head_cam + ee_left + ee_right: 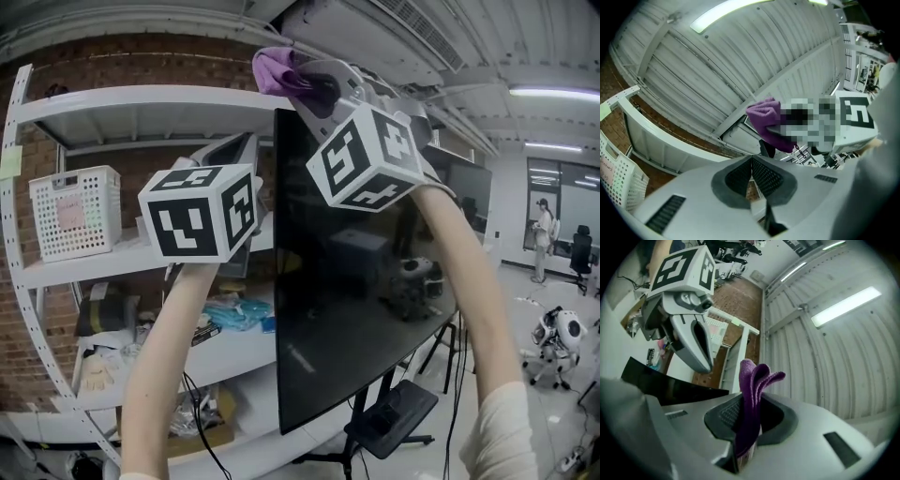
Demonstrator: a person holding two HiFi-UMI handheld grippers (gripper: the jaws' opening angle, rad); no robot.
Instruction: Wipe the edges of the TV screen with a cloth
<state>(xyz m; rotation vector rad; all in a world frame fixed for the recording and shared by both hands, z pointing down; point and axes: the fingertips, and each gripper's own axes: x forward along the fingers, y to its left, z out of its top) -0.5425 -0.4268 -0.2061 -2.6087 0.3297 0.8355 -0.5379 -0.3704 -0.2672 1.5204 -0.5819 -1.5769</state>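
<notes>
Small purple knit cloth: folded & bunched, pinched betw. the jaws of the right gripper, loose folds sticking out past the jaw tips. In head view it sits just above the top left corner of the large flat black TV screen; can't tell if it touches the edge. TV screen: upright, dark, glossy, reflecting the room, seen at an angle w/ its left edge nearest the camera.

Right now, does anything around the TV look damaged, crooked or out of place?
Nothing stands out. The purple cloth is clamped in the right hand-held gripper above the TV screen's top corner; the screen shows reflections, no visible crack. The left hand-held gripper is shut on nothing.
</notes>
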